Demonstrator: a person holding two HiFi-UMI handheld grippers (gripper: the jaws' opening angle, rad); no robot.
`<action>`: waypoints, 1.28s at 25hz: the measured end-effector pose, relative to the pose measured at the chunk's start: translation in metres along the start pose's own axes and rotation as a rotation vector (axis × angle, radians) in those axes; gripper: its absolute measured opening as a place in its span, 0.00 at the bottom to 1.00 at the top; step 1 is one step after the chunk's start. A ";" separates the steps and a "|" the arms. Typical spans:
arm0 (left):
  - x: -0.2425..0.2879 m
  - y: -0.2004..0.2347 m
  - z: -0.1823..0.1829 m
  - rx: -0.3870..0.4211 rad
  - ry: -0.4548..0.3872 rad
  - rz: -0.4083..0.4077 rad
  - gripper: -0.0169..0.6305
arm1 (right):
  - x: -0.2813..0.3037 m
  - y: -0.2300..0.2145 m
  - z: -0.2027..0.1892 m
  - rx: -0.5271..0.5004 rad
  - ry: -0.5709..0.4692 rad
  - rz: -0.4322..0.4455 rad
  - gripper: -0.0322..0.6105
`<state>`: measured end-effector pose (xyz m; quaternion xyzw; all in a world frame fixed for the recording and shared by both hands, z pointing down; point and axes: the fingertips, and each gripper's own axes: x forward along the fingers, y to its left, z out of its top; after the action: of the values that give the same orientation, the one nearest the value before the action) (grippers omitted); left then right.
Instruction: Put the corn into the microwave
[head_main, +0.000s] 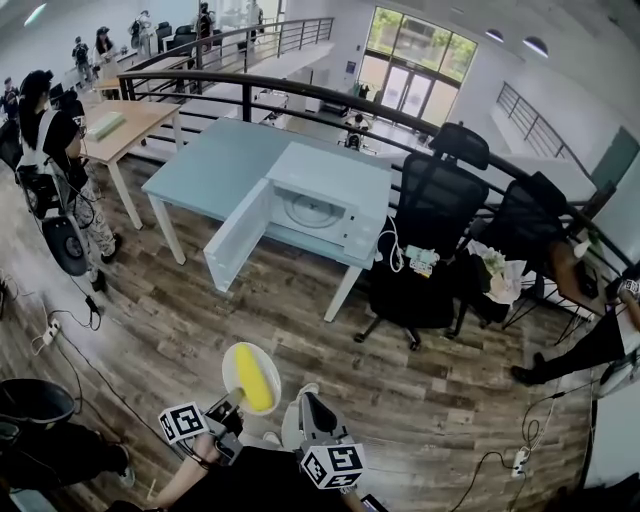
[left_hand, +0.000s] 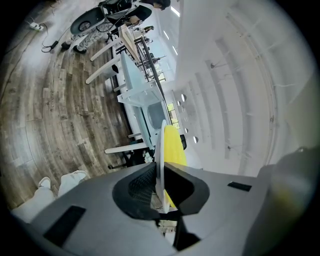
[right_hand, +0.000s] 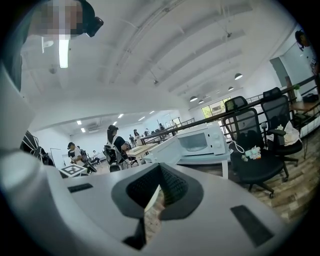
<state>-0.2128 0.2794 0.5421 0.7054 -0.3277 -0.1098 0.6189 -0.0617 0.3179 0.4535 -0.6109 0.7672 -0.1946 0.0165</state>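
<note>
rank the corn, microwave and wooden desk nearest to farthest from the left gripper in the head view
1. corn, on the plate in the left gripper
2. microwave, ahead on the blue table
3. wooden desk, far left behind it

Ahead of the person, at 12 o'clock, the microwave sits on the table, its door open toward 11. Chairs stand at 1 o'clock, right of the table. Nearest, the corn lies on the plate (rim between the left gripper's jaws).
</note>
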 end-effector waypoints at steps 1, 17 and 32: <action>0.003 0.000 0.003 0.004 -0.003 -0.002 0.07 | 0.003 -0.002 0.002 0.001 -0.003 -0.001 0.06; 0.052 0.003 0.039 0.005 0.001 0.007 0.07 | 0.063 -0.042 0.013 0.033 0.023 -0.017 0.06; 0.119 -0.010 0.074 -0.003 -0.037 0.042 0.08 | 0.134 -0.092 0.039 0.043 0.063 0.026 0.06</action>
<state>-0.1607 0.1491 0.5470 0.6952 -0.3538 -0.1103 0.6159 0.0001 0.1643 0.4751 -0.5937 0.7710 -0.2301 0.0078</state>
